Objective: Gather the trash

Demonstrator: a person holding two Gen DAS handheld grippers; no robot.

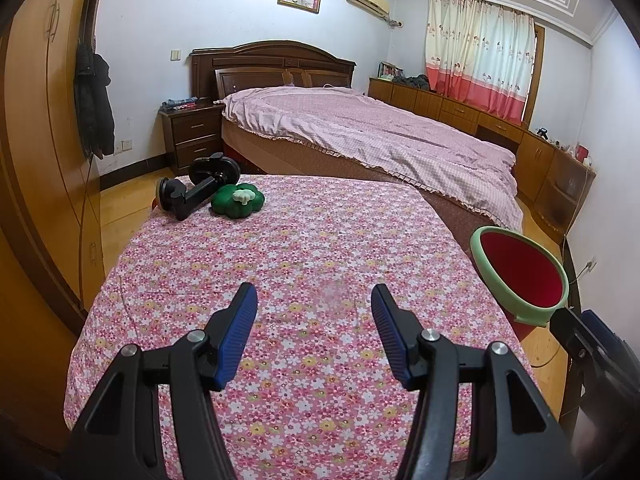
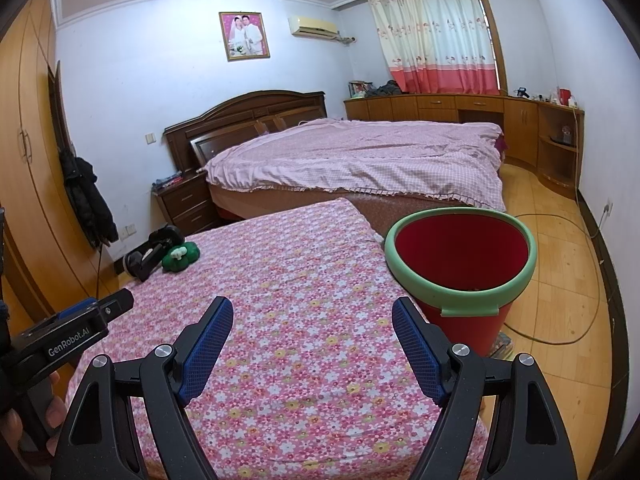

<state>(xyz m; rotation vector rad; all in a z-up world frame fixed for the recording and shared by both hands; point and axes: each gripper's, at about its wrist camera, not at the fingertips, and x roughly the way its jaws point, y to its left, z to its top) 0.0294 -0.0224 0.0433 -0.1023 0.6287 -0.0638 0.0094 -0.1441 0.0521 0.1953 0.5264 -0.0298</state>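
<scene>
Two tools are hovering over a desk (image 1: 304, 264) draped in a pink floral cloth, and both are gaping wide with nothing between their blue pads. The left tool (image 1: 314, 300) is pointing along the middle of the cloth, while the right tool (image 2: 312, 316) is sitting nearer the desk's right edge. A red bin (image 2: 460, 252) with a pale green rim is standing on the wooden floor, just beside that right edge; from the left wrist view it is showing at the far right (image 1: 520, 276). At the far left corner of the desk, a green flower-shaped cushion (image 1: 238, 200) is lying against a black clamp mount (image 1: 200, 188). Behind the desk, a bed (image 1: 360, 132) under a pink checked cover is filling the room's middle.
</scene>
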